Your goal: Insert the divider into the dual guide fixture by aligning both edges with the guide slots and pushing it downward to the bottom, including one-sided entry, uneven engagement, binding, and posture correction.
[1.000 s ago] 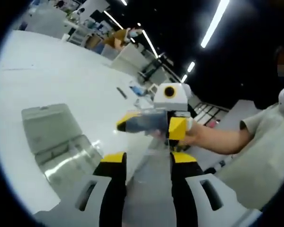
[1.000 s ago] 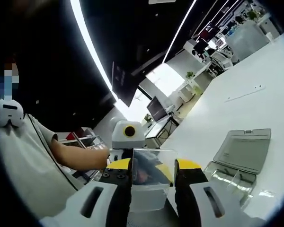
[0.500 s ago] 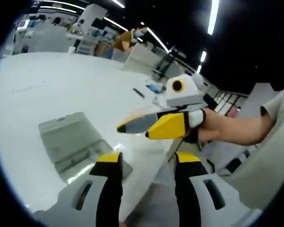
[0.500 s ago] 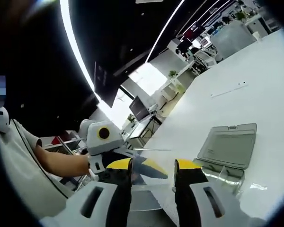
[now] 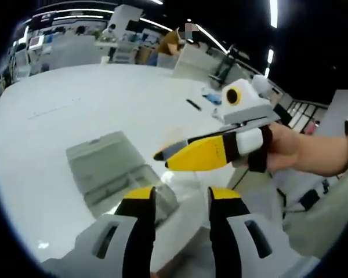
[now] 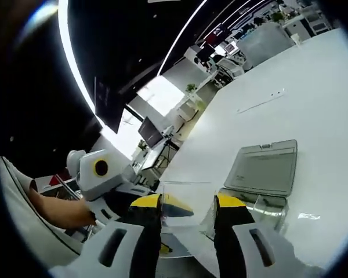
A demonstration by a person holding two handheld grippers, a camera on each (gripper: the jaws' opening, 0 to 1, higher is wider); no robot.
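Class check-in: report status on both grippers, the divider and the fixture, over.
Right hand-held gripper shut on clear divider, held above table. Left hand-held gripper open. Fixture lies open ahead, divider not yet in.

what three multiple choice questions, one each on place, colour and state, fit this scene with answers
1. Where does the clear case rest?
A. on the white table
B. on a chair
C. on the floor

2. What colour are the jaw tips of the left gripper?
A. red
B. yellow
C. green

3. What is the state of the case's lid?
A. shut
B. taken off and stacked
C. open, lying flat beside the tray

Answers: A, the case sits on the white tabletop; B, both tips show yellow; C, the grey lid lies flat next to the clear tray.
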